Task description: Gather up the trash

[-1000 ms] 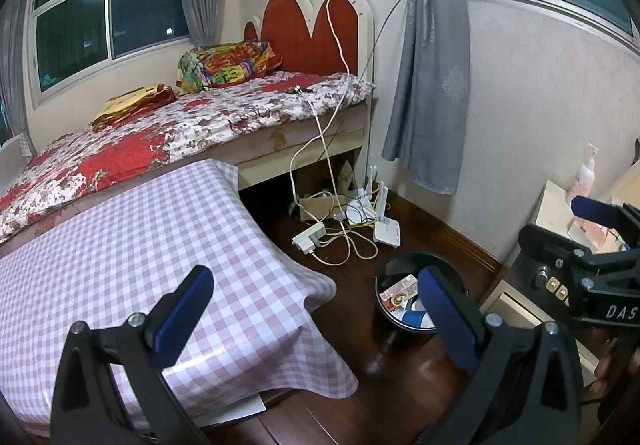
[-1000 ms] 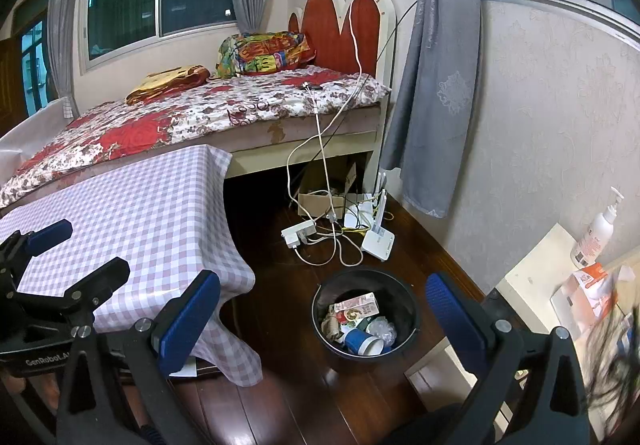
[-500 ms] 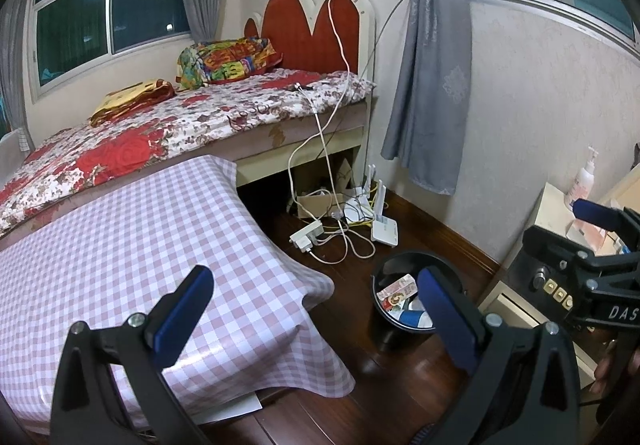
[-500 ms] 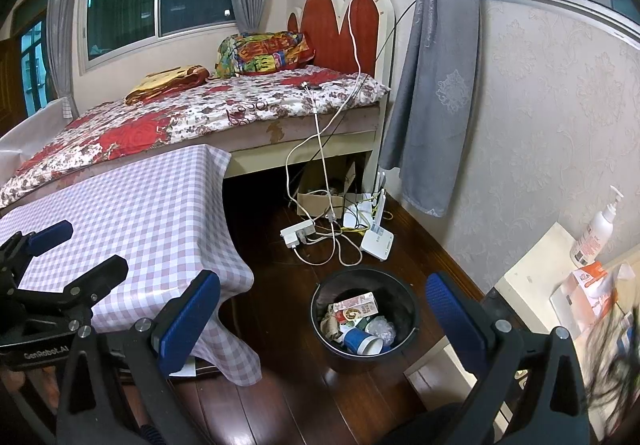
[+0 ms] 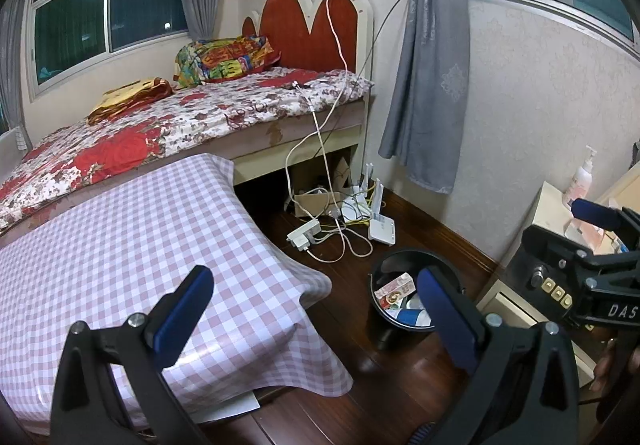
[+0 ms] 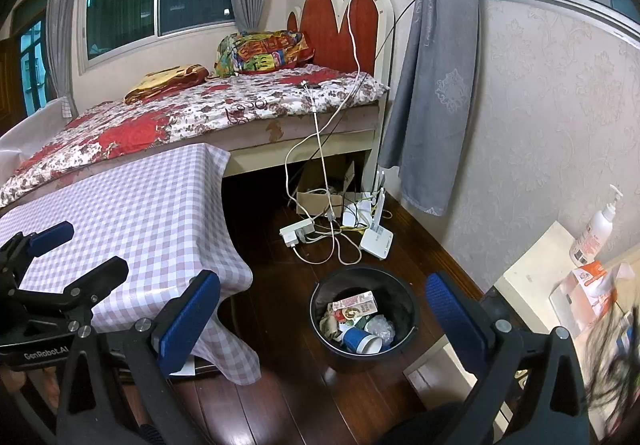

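Right wrist view: nearest the camera, the right gripper (image 6: 322, 311) hangs with its blue-padded fingers (image 6: 188, 319) spread wide and nothing between them. Just beyond, on the dark wood floor (image 6: 280, 385), stands the black trash bin (image 6: 406, 343); inside lie a carton (image 6: 356, 303), a blue paper cup (image 6: 362, 341) and crumpled wrappers. Against the picture of a second ago the bin sits a touch left in this view, so the gripper has drifted only slightly. At near left, the left gripper (image 6: 52, 251) shows above the checked tablecloth (image 6: 132, 213).

In the left wrist view the left gripper (image 5: 314, 305) is likewise wide open and empty, with the cloth under its left finger and the bin (image 5: 394, 259) partly behind its right one. The bin appears marginally nearer the centre than before; little else has shifted. The right gripper (image 5: 588, 225) juts in at right.

Farther off, a power strip (image 6: 298, 231), a white router (image 6: 378, 239) and tangled cables lie on the floor, then the flowered bed (image 6: 208, 109) with its red headboard (image 6: 340, 29), and a grey curtain (image 6: 436, 77) at right.
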{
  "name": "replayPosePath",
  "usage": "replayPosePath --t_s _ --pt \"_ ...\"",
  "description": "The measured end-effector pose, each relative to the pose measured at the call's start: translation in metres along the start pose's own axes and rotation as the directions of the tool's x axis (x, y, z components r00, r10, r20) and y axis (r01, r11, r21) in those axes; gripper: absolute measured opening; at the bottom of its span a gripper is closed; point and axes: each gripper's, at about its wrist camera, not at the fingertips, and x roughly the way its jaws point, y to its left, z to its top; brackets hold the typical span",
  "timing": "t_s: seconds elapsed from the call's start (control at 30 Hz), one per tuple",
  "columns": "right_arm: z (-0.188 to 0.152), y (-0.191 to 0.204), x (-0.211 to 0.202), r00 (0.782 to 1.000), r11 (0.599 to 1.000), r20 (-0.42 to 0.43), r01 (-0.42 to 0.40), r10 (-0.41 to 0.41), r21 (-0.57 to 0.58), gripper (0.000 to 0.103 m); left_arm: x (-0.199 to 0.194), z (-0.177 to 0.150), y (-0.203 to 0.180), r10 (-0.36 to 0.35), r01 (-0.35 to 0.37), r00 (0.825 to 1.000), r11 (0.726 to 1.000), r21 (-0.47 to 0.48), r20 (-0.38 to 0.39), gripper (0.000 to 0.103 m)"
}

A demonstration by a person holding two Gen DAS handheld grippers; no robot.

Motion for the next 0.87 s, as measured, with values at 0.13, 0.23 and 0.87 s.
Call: replayPosePath --t_s 0.13,0.23,0.87 --pt "0.0006 -0.0006 0.0002 1.0 1.0 0.0 0.0 0.0 0.0 0.103 0.0002 -0.0001 -0.0006 -0.003 0.003 1.0 1.0 -0.001 -0.001 0.102" --pt "0.0008 -0.0009 0.0002 1.0 1.0 0.001 0.0 0.0 -0.002 0.103 -0.0002 -0.0003 -0.0016 -0.005 0.005 1.0 1.0 -0.001 -0.001 0.102" --pt "-0.0003 -0.0021 0.0003 1.0 1.0 -0.002 -0.001 0.001 0.001 0.103 0.0013 0.0026 0.0058 -0.026 0.026 1.0 1.0 -0.015 0.017 0.102"
